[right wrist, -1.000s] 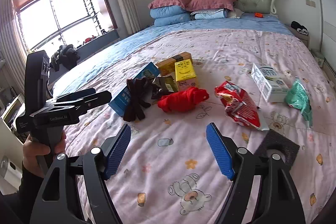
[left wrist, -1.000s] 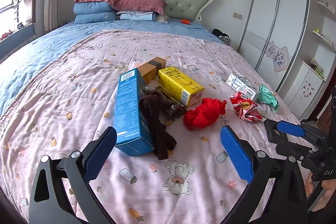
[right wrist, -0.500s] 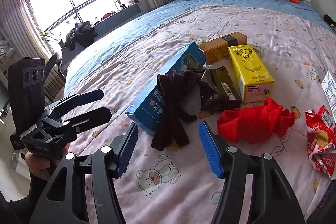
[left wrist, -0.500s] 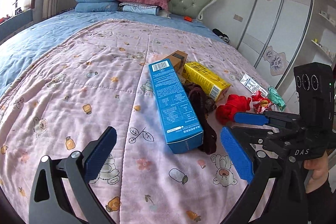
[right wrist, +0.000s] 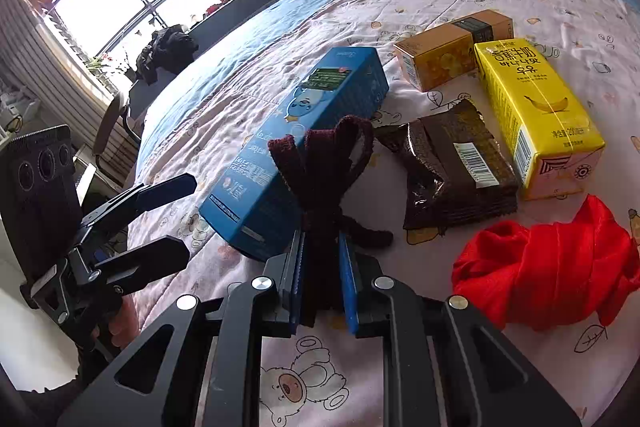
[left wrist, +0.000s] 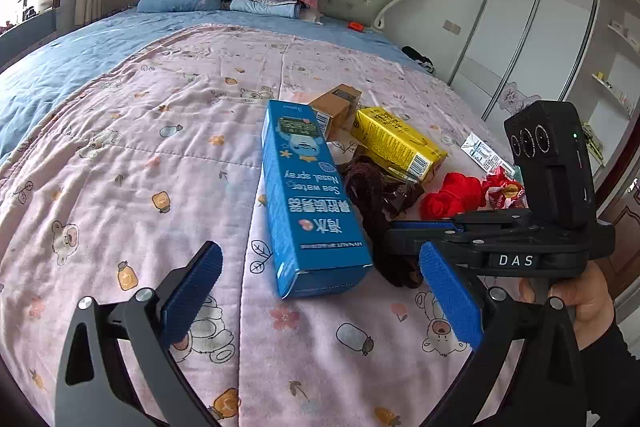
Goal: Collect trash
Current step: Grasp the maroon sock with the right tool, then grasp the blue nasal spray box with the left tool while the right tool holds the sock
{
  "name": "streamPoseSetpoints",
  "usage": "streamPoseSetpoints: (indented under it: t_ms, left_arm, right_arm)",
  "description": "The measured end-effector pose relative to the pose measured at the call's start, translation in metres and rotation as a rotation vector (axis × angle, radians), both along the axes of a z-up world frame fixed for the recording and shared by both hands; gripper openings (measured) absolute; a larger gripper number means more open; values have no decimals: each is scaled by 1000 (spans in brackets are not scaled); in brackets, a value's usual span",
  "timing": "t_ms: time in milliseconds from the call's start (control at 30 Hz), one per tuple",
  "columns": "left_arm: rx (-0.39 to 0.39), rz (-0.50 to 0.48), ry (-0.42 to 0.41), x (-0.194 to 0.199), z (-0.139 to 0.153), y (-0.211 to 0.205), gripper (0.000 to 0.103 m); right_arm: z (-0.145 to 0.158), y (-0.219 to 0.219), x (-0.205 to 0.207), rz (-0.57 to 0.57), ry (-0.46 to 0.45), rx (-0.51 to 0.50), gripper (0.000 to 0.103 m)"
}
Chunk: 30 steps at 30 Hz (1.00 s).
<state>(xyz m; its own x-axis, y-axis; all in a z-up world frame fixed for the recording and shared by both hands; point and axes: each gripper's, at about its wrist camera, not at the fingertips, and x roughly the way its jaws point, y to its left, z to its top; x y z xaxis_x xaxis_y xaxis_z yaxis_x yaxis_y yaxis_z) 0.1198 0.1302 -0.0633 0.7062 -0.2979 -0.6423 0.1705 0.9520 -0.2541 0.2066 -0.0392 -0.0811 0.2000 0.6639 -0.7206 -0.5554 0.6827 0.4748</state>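
The right gripper point(right wrist: 322, 279) has dropped in and closed since half a second ago, when its jaws stood apart above the quilt; now the blue pads point(right wrist: 347, 279) pinch the dark cloth point(right wrist: 320, 163) near its knotted middle, loops fanning out toward 12 o'clock. The left gripper point(left wrist: 320, 301) has edged nearer the blue box point(left wrist: 310, 195) and hangs wide open, holding nothing, the box's near end just ahead between its fingers.

No bin or bag shows; everything lies loose on the quilt point(left wrist: 140, 167). The blue box rests touching the cloth at 11 o'clock of the right gripper. The brown wrapper point(right wrist: 452, 167) sits at 1 o'clock, the yellow carton point(right wrist: 536, 111) beyond it, the orange box point(right wrist: 448, 51) farther back, and the red cloth point(right wrist: 548, 267) at 3 o'clock.
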Motion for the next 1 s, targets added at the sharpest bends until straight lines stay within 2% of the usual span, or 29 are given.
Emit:
streamPoseSetpoints:
  t_ms: [267,367,433,533,633,667,733,800,900,967,1000]
  left_arm:
    - [79,32,13,13,-3,-17,99]
    - [117,42,12,18,-2,-26,99]
    - [146,68,19,23,-3,-29,99]
    - [117,81,27,25,-2,-25,99]
    - [90,95,27,25,1,-17,99]
    - [82,98,28,26,3,-15,99]
    - [62,105,32,29,5,-11,99]
    - [41,101,43,33,5,-10,99]
    - [35,91,47,36,5,-12,99]
    - [34,90,48,37,3,-13,99]
    - [34,91,50,37,3,-14,99]
  right_arm:
    - [36,-22,-20,-44,-168,30,16]
    - [41,-34,-19,-50,-161,72,16]
    - [36,-36,-16,-57,-145,62,16]
    - [21,-33,-13,-36,-93,63,16]
    - [14,-25,-14,-21,-100,29,17]
    - [14,-22,-16,-18,-113,17,22]
    - [15,-12,-21,15,-142,-32,56]
    - [16,2,-29,36,-213,-113,63]
    - [9,26,-30,72,-266,-237,62]
    - [-9,35,-26,89,-249,-314,46]
    - [-17,37,-24,83,-238,-341,43]
